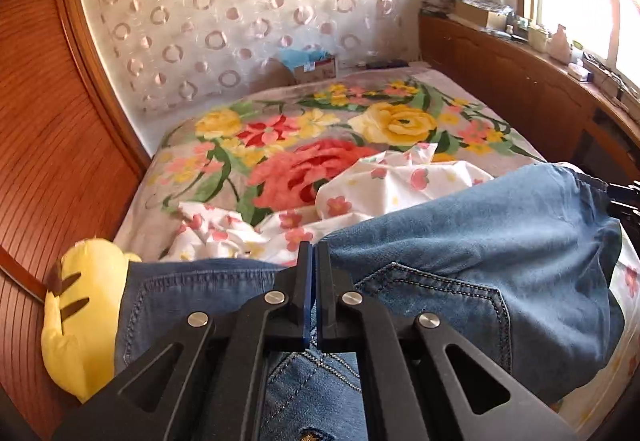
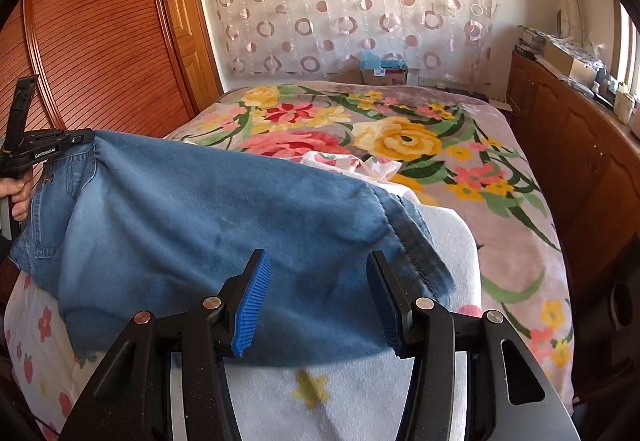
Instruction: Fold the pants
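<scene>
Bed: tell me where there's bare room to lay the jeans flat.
The floral blanket lies open from the crumpled flowered sheet back to the cardboard box at the curtain, and along the cabinet side. The near end is crowded: jeans, sheet, yellow plush toy.

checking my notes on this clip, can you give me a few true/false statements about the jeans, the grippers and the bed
1. The left gripper is shut on the waist end of the jeans. True.
2. The right gripper is clamped tight on the jeans. False: its jaws stand apart with the denim lying between them, and the blue pads do not press it.
3. The jeans are black. False: they are blue denim.
4. A floral blanket covers the bed. True.
5. A yellow plush toy lies beside the jeans in the left wrist view. True.
6. The wall curtain has a striped pattern. False: it has rings and circles.
</scene>
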